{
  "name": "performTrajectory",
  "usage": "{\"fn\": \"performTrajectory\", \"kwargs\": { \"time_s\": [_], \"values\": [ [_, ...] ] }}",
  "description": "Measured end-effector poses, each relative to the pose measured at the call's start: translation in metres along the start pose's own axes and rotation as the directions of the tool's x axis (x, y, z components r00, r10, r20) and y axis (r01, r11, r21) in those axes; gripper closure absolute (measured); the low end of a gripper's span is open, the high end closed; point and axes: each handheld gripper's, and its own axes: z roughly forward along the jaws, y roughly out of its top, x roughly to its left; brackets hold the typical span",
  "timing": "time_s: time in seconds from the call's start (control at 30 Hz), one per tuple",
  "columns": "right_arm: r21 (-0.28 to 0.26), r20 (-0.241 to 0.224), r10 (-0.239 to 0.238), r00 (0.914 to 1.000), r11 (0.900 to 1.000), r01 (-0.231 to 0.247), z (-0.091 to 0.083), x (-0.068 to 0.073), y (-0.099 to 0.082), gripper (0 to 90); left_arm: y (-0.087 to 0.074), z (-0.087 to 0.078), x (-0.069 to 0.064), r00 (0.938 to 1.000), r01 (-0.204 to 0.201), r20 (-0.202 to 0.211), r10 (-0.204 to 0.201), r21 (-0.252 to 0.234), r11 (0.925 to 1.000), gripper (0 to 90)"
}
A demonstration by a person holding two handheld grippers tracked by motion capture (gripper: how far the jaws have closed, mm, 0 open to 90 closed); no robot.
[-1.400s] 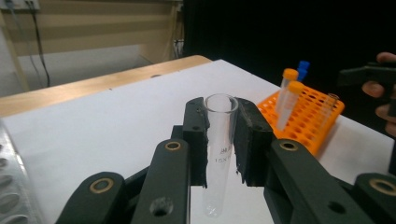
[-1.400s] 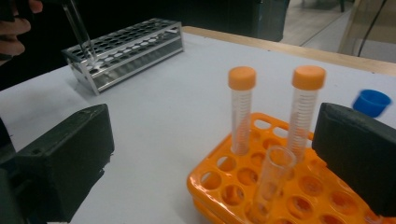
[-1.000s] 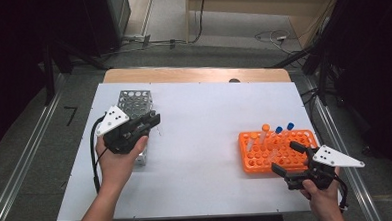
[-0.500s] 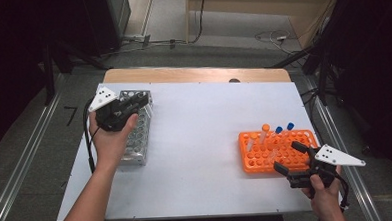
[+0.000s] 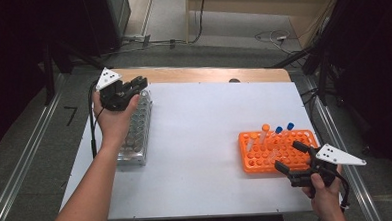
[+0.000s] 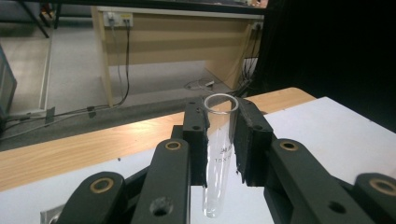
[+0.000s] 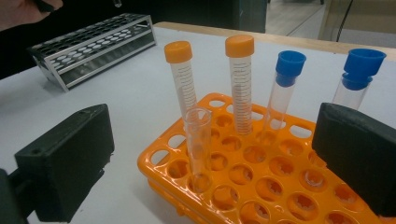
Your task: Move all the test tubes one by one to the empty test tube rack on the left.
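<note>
In the left gripper view, my left gripper (image 6: pixel 220 140) is shut on a clear glass test tube (image 6: pixel 218 163), which stands upright with its open rim above the pads. Seen from the high view, the left gripper (image 5: pixel 133 88) hovers over the far end of a metal tube rack (image 5: pixel 135 135). My right gripper (image 5: pixel 287 155) is open beside the near right corner of an orange rack (image 5: pixel 259 162). The right gripper view puts its jaws wide apart (image 7: pixel 212 158) around the orange rack (image 7: pixel 261 186), which holds an open clear tube (image 7: pixel 198 140), two orange-capped tubes (image 7: pixel 239 45) and two blue-capped tubes (image 7: pixel 290 63).
The white tabletop (image 5: pixel 200 130) lies between the two racks. A wooden strip (image 5: pixel 207 75) runs along the table's far edge. The metal rack (image 7: pixel 93 44) shows far off in the right gripper view. A desk (image 6: pixel 177 32) and cables stand behind the table.
My left hand has carried its gripper away from me along the metal rack to its far end. The right gripper has stayed in place by the orange rack.
</note>
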Motion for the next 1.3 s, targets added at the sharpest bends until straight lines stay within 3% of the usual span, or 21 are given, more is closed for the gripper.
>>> {"fn": "performTrajectory", "kwargs": {
  "time_s": [0.03,0.27,0.43,0.63,0.8,1.03,1.2,1.3],
  "values": [
    [-0.009,-0.008,0.02,0.9998,0.9997,-0.02,0.0,-0.002,0.0,0.0,0.001,0.004,0.002,1.0,0.0,-0.01,0.0,0.0,1.0,76.4],
    [-0.014,0.004,0.004,1.0,0.9999,-0.004,-0.003,-0.002,0.001,0.0,-0.004,0.027,0.019,0.9947,0.004,-0.103,-0.002,0.02,0.9998,76.5],
    [-0.013,0.004,0.01,0.9999,0.9999,-0.01,-0.002,-0.002,0.0,0.0,-0.007,0.04,0.032,0.9906,0.023,-0.135,-0.018,0.039,0.999,76.5],
    [-0.012,0.004,-0.001,1.0,0.9999,0.001,-0.003,-0.001,0.001,0.0,-0.016,0.051,0.04,0.9905,0.034,-0.136,-0.021,0.097,0.9947,76.4],
    [-0.003,0.0,0.001,1.0,1.0,-0.001,-0.001,-0.002,-0.001,0.0,-0.021,0.057,0.039,0.9907,0.031,-0.136,-0.009,0.163,0.9861,76.4],
    [-0.002,0.0,0.003,1.0,1.0,-0.003,-0.001,-0.001,-0.001,0.0,-0.025,0.061,0.04,0.9913,0.042,-0.131,-0.014,0.215,0.9757,75.8],
    [0.002,0.003,0.002,1.0,1.0,-0.002,0.0,0.0,-0.001,0.0,-0.029,0.064,0.04,0.9896,0.048,-0.143,-0.007,0.285,0.9574,75.5],
    [0.003,0.001,0.002,1.0,1.0,-0.002,0.001,0.0,-0.001,0.0,-0.029,0.064,0.04,0.9893,0.059,-0.145,-0.02,0.274,0.9598,74.5]
  ]
}}
